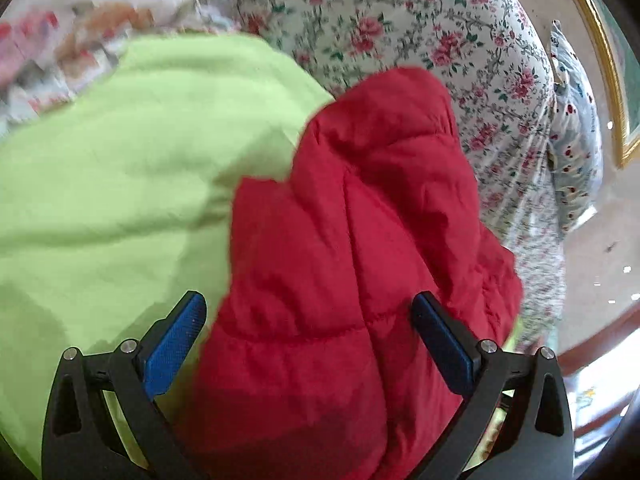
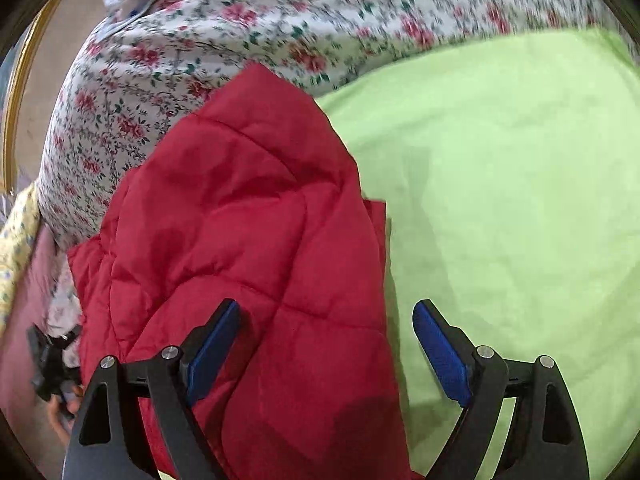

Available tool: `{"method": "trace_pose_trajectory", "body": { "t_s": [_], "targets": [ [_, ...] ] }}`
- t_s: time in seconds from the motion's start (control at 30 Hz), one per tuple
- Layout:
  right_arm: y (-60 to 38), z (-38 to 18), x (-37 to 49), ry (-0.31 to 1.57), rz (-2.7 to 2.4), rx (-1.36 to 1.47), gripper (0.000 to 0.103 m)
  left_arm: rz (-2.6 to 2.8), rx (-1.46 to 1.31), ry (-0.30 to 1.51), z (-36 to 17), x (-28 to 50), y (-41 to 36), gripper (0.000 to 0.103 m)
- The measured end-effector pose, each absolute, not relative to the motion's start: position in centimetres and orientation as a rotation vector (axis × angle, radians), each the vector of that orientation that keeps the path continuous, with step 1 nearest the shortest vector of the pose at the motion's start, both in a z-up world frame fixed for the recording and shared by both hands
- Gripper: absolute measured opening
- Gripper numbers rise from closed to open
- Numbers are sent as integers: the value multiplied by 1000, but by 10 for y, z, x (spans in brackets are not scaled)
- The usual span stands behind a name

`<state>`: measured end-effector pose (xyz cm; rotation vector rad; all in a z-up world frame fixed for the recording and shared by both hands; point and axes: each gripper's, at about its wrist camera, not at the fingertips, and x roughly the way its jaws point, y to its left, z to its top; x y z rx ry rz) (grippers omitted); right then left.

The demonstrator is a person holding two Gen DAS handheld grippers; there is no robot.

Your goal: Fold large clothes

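Nearest to us, our left gripper (image 1: 310, 312) stands wide, its blue pads apart and pressing on nothing, with the bulky red quilted jacket (image 1: 352, 240) bunched beneath and between them. Our right gripper (image 2: 326, 320) is just as wide, gripping nothing; the jacket's straight edge runs under the gap between its fingers. The jacket (image 2: 248, 240) lies on a lime-green cloth (image 2: 500, 200) spread over the bed, close to that cloth's side edge. Beyond both we see the white bedsheet with red flowers (image 1: 440, 40). Farthest off, at the bed's edge, a gold picture frame (image 1: 600, 60) stands against the wall.
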<state>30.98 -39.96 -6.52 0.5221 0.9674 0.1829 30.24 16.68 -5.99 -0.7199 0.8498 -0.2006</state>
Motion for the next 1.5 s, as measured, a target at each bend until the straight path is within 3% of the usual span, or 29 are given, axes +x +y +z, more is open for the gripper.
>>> {"method": "trace_pose_trajectory", "body": {
  "t_s": [0.37, 0.5, 0.6, 0.67, 0.77, 0.93, 1.23, 1.5],
  "targets": [
    [-387, -92, 318, 1037, 295, 672, 98, -295, -759, 918, -79, 315, 154, 103],
    [-374, -92, 317, 1034, 289, 627, 95, -286, -688, 904, -71, 313, 145, 88],
    [-365, -86, 314, 1027, 289, 585, 78, -278, -657, 892, -65, 312, 140, 76],
    [-361, -78, 311, 1019, 289, 559, 60, -271, -652, 882, -58, 306, 137, 65],
    [-356, -63, 300, 1009, 291, 532, 44, -255, -633, 862, -43, 291, 134, 58],
    [-361, -41, 261, 988, 321, 539, 38, -270, -579, 834, -22, 242, 126, 54],
    [-374, -23, 164, 955, 342, 601, 38, -315, -605, 837, -19, 153, 128, 53],
    [-380, -27, 118, 969, 327, 589, 38, -339, -578, 865, -21, 119, 124, 53]
  ]
}}
